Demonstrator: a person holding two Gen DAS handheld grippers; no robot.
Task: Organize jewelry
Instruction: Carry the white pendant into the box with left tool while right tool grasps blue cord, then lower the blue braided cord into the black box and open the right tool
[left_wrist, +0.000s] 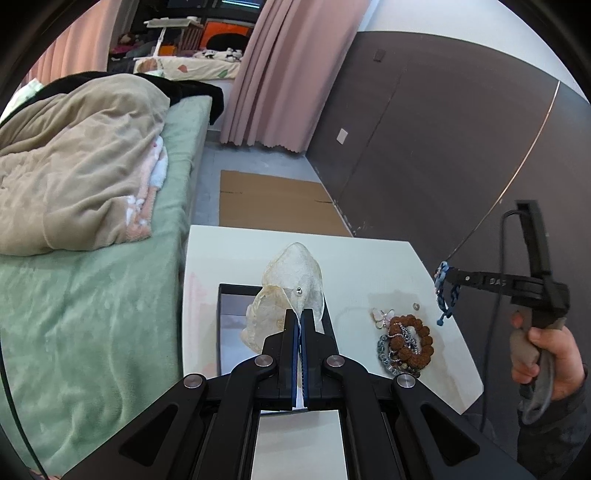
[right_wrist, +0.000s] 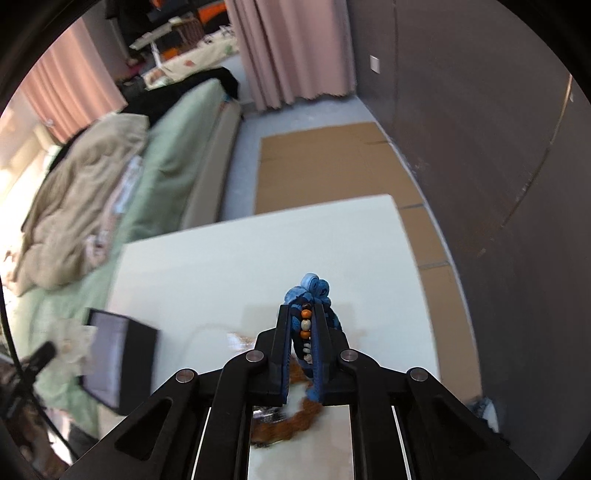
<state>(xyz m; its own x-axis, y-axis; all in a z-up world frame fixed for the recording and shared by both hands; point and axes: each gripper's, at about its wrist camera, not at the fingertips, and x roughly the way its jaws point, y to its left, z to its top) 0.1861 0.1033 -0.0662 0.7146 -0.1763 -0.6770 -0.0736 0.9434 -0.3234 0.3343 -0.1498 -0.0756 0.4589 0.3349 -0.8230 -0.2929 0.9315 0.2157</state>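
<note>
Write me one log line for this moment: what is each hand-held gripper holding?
left hand-held gripper: shut on sheer pouch above black box | right hand-held gripper: shut on blue braided bracelet, lifted | remaining jewelry pile: on white table

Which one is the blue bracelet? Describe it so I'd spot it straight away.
Find the white table beside the green bed. Off its right edge, the right tongs pinch the blue bracelet. Unlike the brown bead bracelet lying in the pile, it is braided cord and dangles in the air.

Both grippers are matte black: the left gripper (left_wrist: 300, 321) and right gripper (right_wrist: 302, 325) have blue-lined fingers (right_wrist: 282, 354) and round silver screws (right_wrist: 255, 356) on angled link arms. Behind the right gripper, a black cable (left_wrist: 501, 258), a grey handle (left_wrist: 524, 347) and a dark sleeve (left_wrist: 554, 435).
</note>
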